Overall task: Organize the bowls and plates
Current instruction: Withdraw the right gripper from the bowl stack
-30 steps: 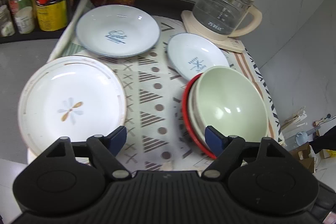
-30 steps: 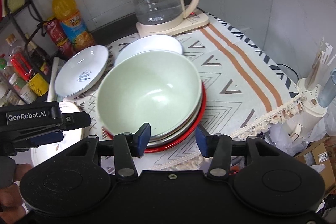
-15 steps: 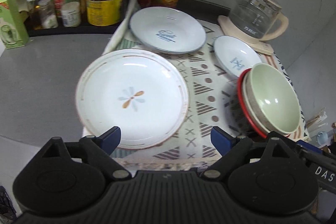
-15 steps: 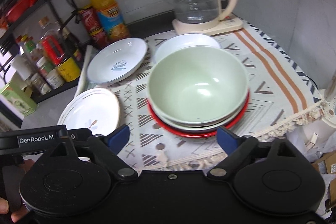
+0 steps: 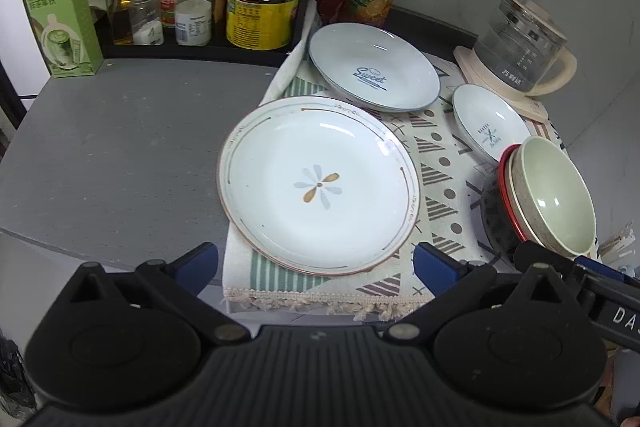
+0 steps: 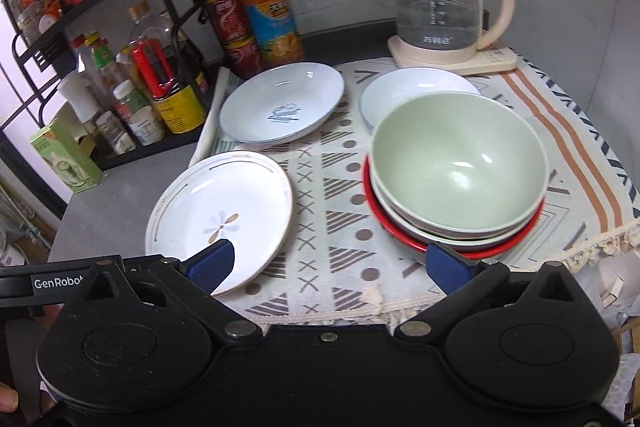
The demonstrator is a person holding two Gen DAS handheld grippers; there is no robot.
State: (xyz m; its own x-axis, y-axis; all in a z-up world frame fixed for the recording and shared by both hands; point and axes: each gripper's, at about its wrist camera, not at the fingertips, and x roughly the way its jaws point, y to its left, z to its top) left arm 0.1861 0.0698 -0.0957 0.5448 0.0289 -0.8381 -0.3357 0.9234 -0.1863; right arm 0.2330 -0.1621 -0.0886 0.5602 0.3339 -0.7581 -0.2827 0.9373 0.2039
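Nearest the cameras, the left gripper [image 5: 316,265] and the right gripper [image 6: 328,261] both stand wide apart with nothing between the blue pads; their jaws have just been opening. The left one hangs over the near fringe of the patterned cloth [image 5: 436,163], in front of a large flower plate [image 5: 318,185] that lies flat on the cloth's left part. The right gripper sits just before the near rim of a stack at the cloth's right side: a green bowl [image 6: 458,165] nested in a paler bowl, on a red-rimmed plate [image 6: 404,239]. Behind the stack lies a small white dish [image 5: 490,127], touching or nearly touching it. Farther back sits a blue-rimmed plate [image 5: 374,67] with blue lettering. A glass kettle [image 6: 440,7] stands at the far right, and bottles and jars [image 5: 192,3] crowd the far left.
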